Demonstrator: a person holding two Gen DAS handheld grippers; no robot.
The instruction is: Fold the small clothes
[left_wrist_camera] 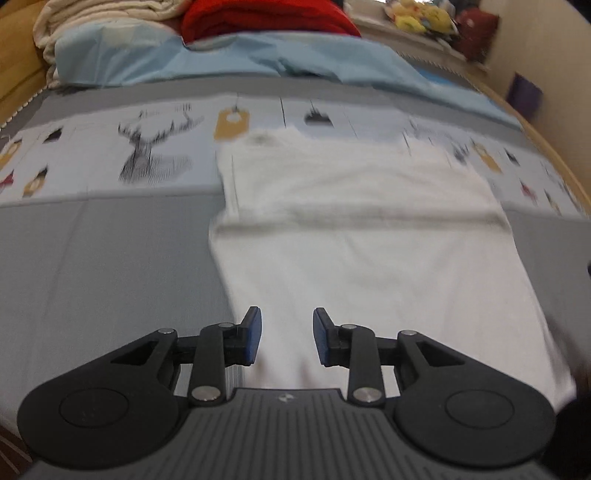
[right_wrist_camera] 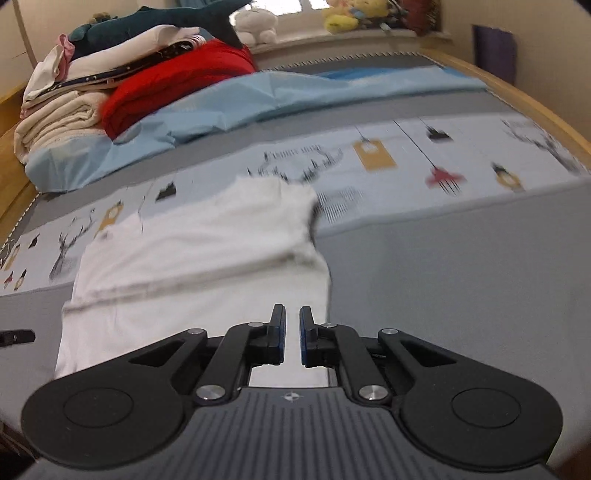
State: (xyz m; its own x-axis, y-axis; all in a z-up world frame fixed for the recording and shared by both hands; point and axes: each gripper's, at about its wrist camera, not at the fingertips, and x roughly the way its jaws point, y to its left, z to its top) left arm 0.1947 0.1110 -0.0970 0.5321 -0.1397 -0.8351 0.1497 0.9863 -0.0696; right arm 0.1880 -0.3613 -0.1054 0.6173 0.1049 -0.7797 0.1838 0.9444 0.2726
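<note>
Bedroom, with a grey bedsheet (left_wrist_camera: 92, 258) crossed by a pale band of printed deer and tags. Far left at the head end: cream blankets (right_wrist_camera: 55, 118) stacked, beside them a red bundle (left_wrist_camera: 266, 18), both behind a rumpled light-blue cover (left_wrist_camera: 221, 59). Further right on the sill: yellow plush toys (right_wrist_camera: 343, 14).

Spread flat on the sheet: white garment (left_wrist_camera: 369, 240), a fold line across its middle, upper part reaching onto the printed band.

Left gripper (left_wrist_camera: 287, 338) over the garment's near left edge, blue pads well apart, nothing between them. Right gripper (right_wrist_camera: 292, 336) at the garment's near right edge, pads nearly together with a narrow slit left; cloth under them, a pinch not discernible.
</note>
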